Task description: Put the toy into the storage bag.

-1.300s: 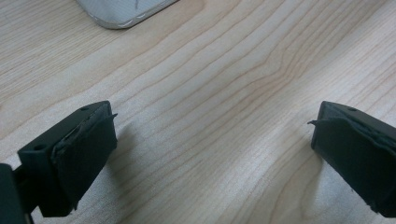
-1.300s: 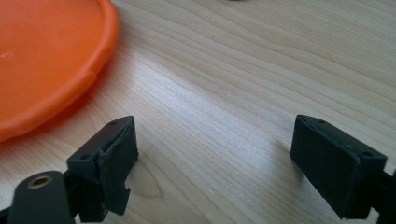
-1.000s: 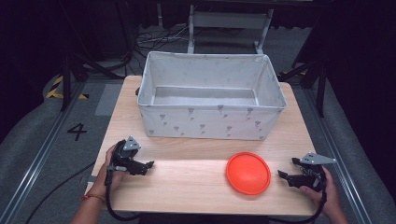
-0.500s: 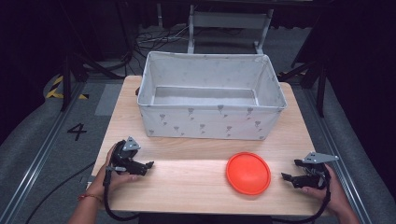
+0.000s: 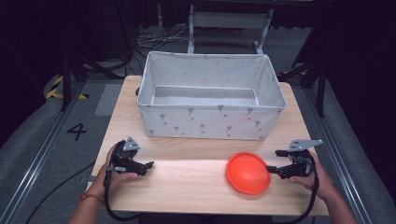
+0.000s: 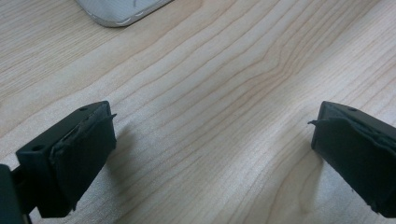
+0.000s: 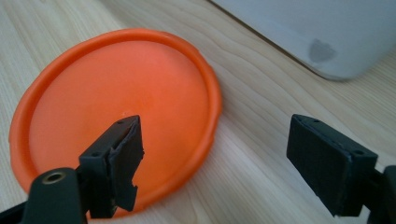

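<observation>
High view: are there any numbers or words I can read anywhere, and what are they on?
"4" – a dark number on the grey floor mat left of the light wooden table.
The white fabric bin carries only small grey heart shapes, no words.
The round orange plastic plate has no writing.

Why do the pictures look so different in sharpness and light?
High view: the table is brightly lit against dark surroundings, with a paler glare band across the wood. Left gripper view: sharp wood grain, and the black jaws cast soft shadows. Right gripper view: the orange plate is fairly sharp, while the fabric bin behind it looks soft.
</observation>
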`<state>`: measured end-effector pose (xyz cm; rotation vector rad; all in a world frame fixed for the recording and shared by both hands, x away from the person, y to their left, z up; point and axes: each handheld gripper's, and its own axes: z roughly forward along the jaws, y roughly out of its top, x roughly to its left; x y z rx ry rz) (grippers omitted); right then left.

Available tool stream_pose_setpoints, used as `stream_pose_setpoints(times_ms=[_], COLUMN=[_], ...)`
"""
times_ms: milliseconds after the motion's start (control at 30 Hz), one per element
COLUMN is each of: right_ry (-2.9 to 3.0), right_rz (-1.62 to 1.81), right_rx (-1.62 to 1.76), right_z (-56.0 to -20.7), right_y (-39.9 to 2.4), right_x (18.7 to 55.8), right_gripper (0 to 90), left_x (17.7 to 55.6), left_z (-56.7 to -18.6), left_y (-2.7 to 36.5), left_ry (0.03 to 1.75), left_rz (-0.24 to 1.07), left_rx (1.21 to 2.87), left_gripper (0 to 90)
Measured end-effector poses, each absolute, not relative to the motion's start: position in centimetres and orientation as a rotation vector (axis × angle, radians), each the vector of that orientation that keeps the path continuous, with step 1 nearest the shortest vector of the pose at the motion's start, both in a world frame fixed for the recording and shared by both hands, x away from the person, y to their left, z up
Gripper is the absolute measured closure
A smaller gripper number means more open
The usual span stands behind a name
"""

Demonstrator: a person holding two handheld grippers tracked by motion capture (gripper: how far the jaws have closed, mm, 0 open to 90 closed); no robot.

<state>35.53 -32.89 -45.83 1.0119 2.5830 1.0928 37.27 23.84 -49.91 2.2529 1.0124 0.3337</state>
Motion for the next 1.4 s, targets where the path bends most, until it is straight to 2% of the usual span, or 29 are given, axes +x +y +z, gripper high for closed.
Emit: stream_pose_setpoints(times_ms=[100, 167, 433, 933, 1000, 1167, 1233, 1300, 1400], right_ry=[2.630, 2.718, 2.740, 2.759, 2.772, 2.742, 2.732, 2.723, 2.737], right_rz=[1.045, 1.014, 0.960, 1.005, 1.003, 0.947, 0.957, 0.990, 1.038], right_rx=[0.985, 0.943, 1.014, 0.987, 0.934, 0.898, 0.927, 0.979, 1.024], right_z=[-45.9, -46.2, -47.4, -48.6, -48.6, -48.5, -48.4, -48.4, -48.4], right_y=[-31.7, -30.4, -29.2, -28.9, -28.3, -27.3, -27.4, -27.8, -28.4], right_x=[36.2, 37.1, 38.9, 37.9, 37.5, 37.0, 37.1, 37.4, 37.6], right_gripper=[20.4, 24.2, 22.6, 19.9, 25.2, 28.6, 37.1, 49.3, 58.5], left_x=[37.3, 37.3, 37.3, 37.3, 37.3, 37.3, 37.3, 37.3, 37.3], left_z=[-49.9, -49.9, -49.9, -49.9, -49.9, -49.9, -49.9, -49.9, -49.9], left_y=[23.8, 23.8, 23.8, 23.9, 23.9, 23.9, 23.9, 23.9, 23.9], left_ry=[1.013, 1.012, 1.012, 1.007, 1.007, 1.009, 1.009, 1.009, 1.009], left_rz=[0.333, 0.333, 0.333, 0.332, 0.333, 0.331, 0.331, 0.330, 0.330], left_rx=[2.253, 2.252, 2.253, 2.255, 2.254, 2.252, 2.252, 2.253, 2.253], left_gripper=[0.2, 0.2, 0.2, 0.2, 0.2, 0.2, 0.2, 0.1, 0.2])
